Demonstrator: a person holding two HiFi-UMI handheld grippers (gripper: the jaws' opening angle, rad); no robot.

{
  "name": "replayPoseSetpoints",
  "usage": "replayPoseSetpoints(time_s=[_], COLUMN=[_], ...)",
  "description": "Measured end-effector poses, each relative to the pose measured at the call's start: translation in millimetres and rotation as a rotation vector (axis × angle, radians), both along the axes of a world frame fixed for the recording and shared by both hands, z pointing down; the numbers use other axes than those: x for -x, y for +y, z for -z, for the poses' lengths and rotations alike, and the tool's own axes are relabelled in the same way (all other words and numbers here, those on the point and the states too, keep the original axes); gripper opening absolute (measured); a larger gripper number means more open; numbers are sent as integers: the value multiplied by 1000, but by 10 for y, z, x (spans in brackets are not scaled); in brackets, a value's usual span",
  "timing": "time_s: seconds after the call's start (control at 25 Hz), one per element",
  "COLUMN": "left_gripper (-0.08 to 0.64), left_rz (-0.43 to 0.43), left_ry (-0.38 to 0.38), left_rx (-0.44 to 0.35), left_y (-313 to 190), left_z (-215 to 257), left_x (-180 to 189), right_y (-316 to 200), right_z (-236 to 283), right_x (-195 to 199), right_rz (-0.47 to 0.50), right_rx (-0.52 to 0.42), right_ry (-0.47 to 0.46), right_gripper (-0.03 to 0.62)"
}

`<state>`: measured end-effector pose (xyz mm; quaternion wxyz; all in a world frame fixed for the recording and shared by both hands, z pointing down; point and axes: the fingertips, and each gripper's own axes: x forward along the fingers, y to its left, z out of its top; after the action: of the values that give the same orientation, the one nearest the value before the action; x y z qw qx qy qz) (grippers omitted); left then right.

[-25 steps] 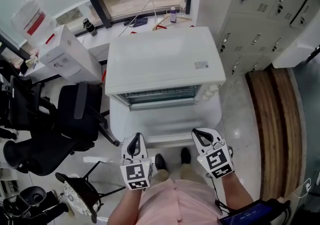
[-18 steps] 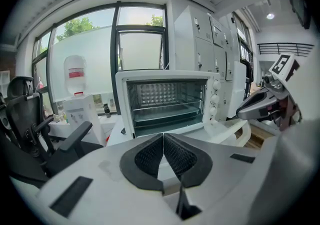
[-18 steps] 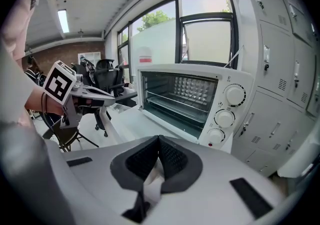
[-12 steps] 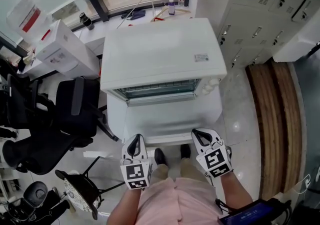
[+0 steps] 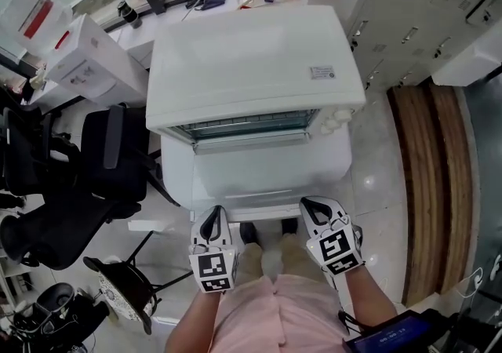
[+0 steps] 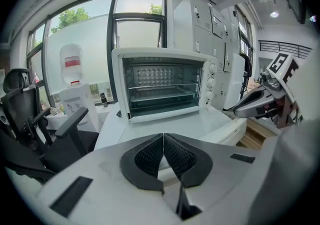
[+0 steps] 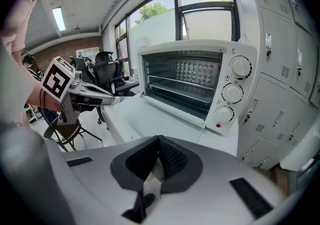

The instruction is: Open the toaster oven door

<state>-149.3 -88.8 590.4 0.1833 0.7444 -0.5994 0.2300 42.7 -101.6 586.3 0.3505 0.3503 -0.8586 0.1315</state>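
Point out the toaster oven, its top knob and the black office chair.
toaster oven (image 5: 251, 61), head view, middle of its white top panel.
top knob (image 7: 240, 67), right gripper view, centre of the dial.
black office chair (image 5: 119, 177), head view, on its black upholstery.

Place: office-type workroom, not a home kitchen.
Seating: black mesh swivel office chairs (image 5: 106, 167) on the left side.
Storage: bank of pale grey metal lockers (image 5: 408, 6) with handles, along the right wall.
Amenity: white water dispenser (image 6: 72, 100) topped by a red-labelled bottle, beside the window.
Glazing: large dark-framed windows (image 6: 90, 34), trees outside.
Floor: glossy white tiles (image 5: 376, 187).
Lighting: ceiling strip light (image 7: 58, 18).
Appliance: white toaster oven (image 5: 251, 69), near the window.
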Motion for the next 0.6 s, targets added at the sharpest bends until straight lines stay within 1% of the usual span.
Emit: replayPoseSetpoints(time_s=[0.32, 0.6], left_gripper=[14, 14], left_rz=[-14, -48], left_ry=[13, 10], left_rx=[32, 61], left_y=[60, 93], left_z=[-210, -455], left_x=[-6, -23], right_y=[57, 85], right_z=[-251, -486], right_x=[28, 26], right_rz=[15, 22], right_rx=[37, 59], right_ry=[4, 29], right_gripper=[0, 0])
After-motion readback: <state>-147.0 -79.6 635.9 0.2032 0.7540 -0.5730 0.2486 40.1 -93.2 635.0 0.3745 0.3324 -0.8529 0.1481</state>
